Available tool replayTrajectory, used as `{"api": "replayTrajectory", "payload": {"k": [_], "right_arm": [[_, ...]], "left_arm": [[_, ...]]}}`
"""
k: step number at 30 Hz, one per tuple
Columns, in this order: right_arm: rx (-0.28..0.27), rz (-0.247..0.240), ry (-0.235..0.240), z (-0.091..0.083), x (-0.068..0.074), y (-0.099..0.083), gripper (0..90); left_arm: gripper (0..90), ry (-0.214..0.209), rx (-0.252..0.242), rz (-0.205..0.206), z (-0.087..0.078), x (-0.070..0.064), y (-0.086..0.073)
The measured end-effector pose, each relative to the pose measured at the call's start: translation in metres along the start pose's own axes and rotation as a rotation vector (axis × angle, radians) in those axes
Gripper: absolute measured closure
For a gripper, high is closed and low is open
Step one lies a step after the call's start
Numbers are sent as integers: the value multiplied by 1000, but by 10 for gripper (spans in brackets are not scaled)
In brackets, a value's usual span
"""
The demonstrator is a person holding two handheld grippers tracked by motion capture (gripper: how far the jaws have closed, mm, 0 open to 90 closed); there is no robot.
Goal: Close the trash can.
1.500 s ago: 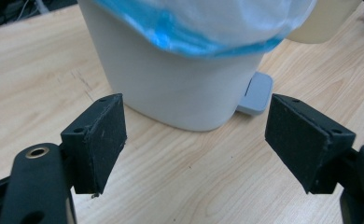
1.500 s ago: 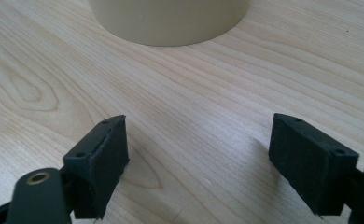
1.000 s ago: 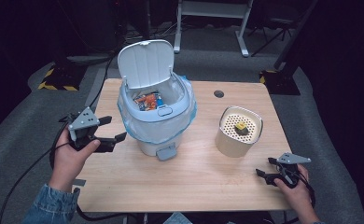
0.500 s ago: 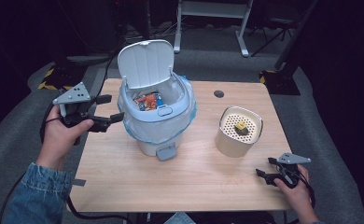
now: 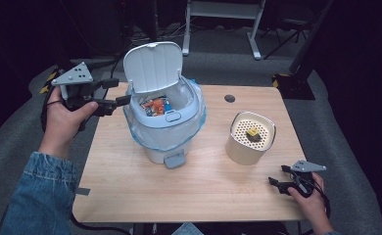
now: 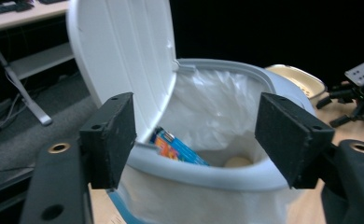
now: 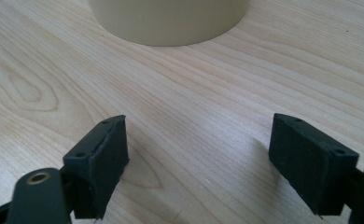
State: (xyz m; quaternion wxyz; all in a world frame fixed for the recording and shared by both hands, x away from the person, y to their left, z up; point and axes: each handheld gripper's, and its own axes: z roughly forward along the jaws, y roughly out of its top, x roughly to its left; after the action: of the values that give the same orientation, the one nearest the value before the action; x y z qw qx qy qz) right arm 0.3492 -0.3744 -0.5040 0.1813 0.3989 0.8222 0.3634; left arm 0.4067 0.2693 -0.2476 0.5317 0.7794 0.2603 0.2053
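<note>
One bin (image 5: 164, 122), beside left gripper (image 5: 118, 93) (lid up)

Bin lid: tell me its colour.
The bin lid is plain white, clearest in the high view.

We have lifted our left gripper (image 5: 111, 93) from low beside the bin's (image 5: 165, 132) body up and away from us to rim height, just beside the raised lid (image 5: 153, 66) (jaws spread wide), our forearm stretching farther over the surface (image 5: 130, 186).
</note>
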Motion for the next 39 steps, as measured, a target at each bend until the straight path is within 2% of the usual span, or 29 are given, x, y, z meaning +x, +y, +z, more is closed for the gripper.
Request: {"api": "replayTrajectory", "payload": {"k": [4, 9, 11, 14, 16, 18, 20, 23, 29, 32, 34, 37, 39], "right_arm": [[0, 0, 0, 0, 0, 0, 200], [0, 0, 0, 0, 0, 0, 200], [0, 0, 0, 0, 0, 0, 200], [0, 0, 0, 0, 0, 0, 200], [0, 0, 0, 0, 0, 0, 200], [0, 0, 0, 0, 0, 0, 200], [0, 0, 0, 0, 0, 0, 200], [0, 0, 0, 0, 0, 0, 200], [0, 0, 0, 0, 0, 0, 200], [0, 0, 0, 0, 0, 0, 200], [0, 0, 0, 0, 0, 0, 200], [0, 0, 0, 0, 0, 0, 200], [0, 0, 0, 0, 0, 0, 200]], "left_arm": [[320, 3, -13, -11, 5, 9, 7], [324, 16, -19, -56, 15, 22, 17], [325, 7, -30, -83, 21, 27, 18], [325, 1, -44, -91, 27, 31, 19], [343, -30, -66, -96, 30, 32, 21], [343, -33, -67, -89, 32, 32, 22], [362, -22, -55, -84, 33, 32, 23], [356, -13, -61, -95, 29, 32, 24], [336, 68, -55, -104, 16, 35, 24], [326, 80, -45, -122, 19, 41, 21], [320, 65, -49, -127, 23, 42, 21], [325, 2, -67, -124, 29, 39, 22], [306, 9, -52, -108, 32, 36, 23]]}}
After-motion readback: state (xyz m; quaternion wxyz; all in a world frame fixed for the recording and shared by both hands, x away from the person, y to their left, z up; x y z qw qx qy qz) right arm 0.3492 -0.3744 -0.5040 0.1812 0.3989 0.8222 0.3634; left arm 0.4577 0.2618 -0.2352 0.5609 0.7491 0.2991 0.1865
